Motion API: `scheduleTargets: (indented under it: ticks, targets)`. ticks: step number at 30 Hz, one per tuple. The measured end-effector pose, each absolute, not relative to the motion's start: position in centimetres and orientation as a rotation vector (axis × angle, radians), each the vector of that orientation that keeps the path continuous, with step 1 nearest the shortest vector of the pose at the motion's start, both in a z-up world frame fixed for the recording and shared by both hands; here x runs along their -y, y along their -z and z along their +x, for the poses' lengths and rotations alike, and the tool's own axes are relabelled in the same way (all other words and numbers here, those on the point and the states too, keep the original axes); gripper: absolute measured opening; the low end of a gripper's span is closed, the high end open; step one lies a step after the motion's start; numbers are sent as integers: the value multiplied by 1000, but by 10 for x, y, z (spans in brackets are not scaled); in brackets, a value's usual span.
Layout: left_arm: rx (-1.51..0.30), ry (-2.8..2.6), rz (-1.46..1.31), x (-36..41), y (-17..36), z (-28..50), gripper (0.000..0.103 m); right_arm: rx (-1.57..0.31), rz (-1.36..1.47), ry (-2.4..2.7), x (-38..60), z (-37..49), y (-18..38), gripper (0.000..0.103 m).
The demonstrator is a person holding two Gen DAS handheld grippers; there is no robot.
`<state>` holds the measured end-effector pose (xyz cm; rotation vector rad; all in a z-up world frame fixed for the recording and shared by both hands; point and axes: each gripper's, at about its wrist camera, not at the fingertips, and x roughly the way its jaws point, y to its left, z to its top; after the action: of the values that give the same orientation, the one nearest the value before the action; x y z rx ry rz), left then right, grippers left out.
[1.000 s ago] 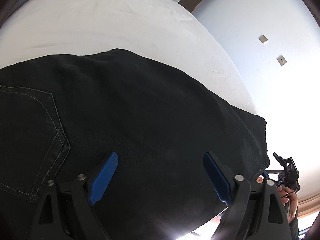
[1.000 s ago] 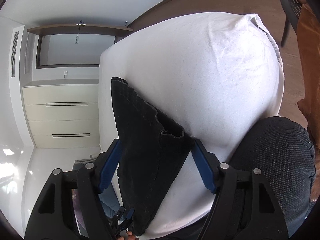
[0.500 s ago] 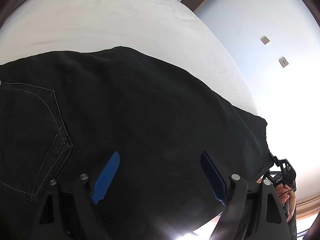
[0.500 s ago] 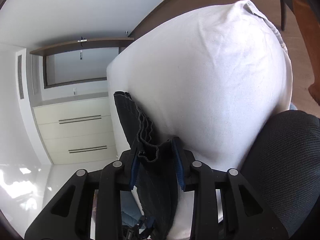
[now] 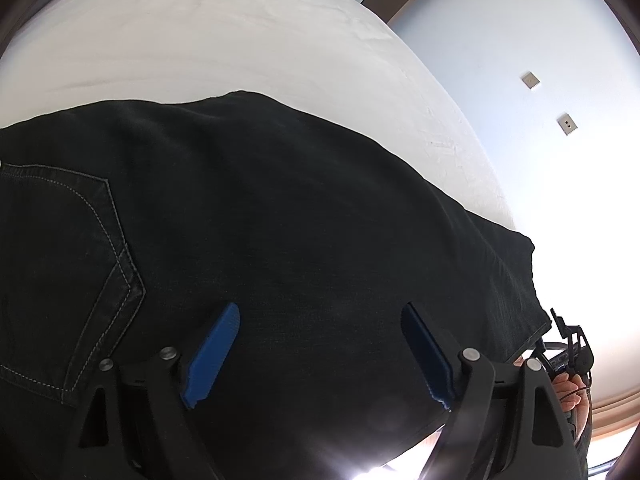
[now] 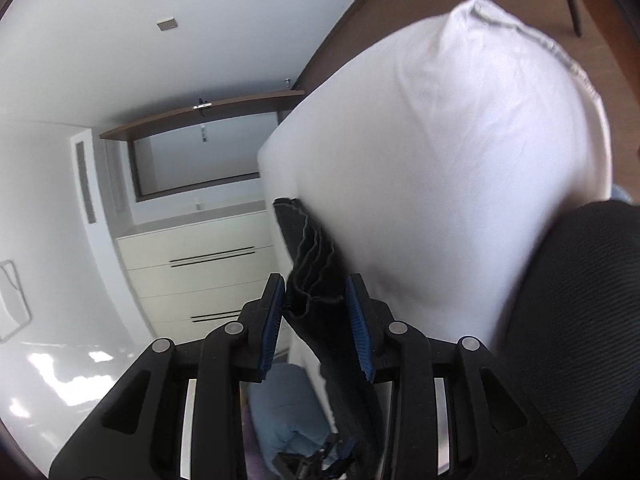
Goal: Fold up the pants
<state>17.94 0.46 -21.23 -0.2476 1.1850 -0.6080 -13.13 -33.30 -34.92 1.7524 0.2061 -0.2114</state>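
Black pants (image 5: 280, 220) lie spread flat across the white bed (image 5: 240, 32), back pocket (image 5: 60, 260) at the left. My left gripper (image 5: 320, 312) hovers open just over the middle of the cloth, nothing between its blue pads. The leg ends reach the bed's right edge, where my right gripper (image 5: 570, 340) shows. In the right wrist view the stacked leg hems (image 6: 308, 248) stand bunched between the right gripper's (image 6: 316, 292) pads. Its jaws are opening, and the cloth still touches both pads.
A black mesh chair (image 6: 580, 300) is close on the right of the bed (image 6: 440, 160). A cream dresser (image 6: 200, 264) stands against the far wall. Blue fabric (image 6: 288, 412) lies low beside the bed. A hand (image 5: 568, 388) holds the right gripper past the bed edge.
The right gripper closed from wide open onto the leg hems, then eased a little wider while rolling. The left gripper and the pants under it stayed put.
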Motion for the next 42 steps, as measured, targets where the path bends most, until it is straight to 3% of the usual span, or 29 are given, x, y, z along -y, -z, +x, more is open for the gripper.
scheduleTargets:
  ticks: [1,2,10,14,16,19,28,33,37,42]
  targets:
    - [-1185,606,-244,-3,212,180,84,-224,1763,229,337,-132,352,61]
    - [-1184,603,-238,-2,212,180,84,-214,1788,226,338,-135,354,65]
    - [-1186,597,-217,4,211,180,84,-223,1753,124,318,-133,357,65]
    - [-1185,589,-212,6,211,180,84,-234,1781,145,318,-132,366,51]
    - [-1184,589,-207,6,211,180,84,-258,1761,166,318,-131,366,32]
    - [-1183,589,-206,8,211,179,84,-274,1729,204,322,-130,362,16]
    - [-1185,589,-225,6,213,178,84,-367,1574,324,326,-124,335,11]
    - [-1176,600,-265,-3,214,178,85,-433,1365,361,314,-104,291,10]
    - [-1167,603,-299,-9,214,178,85,-537,1062,262,270,-56,233,10]
    - [-1173,616,-389,-21,211,180,88,-754,492,62,125,14,200,10]
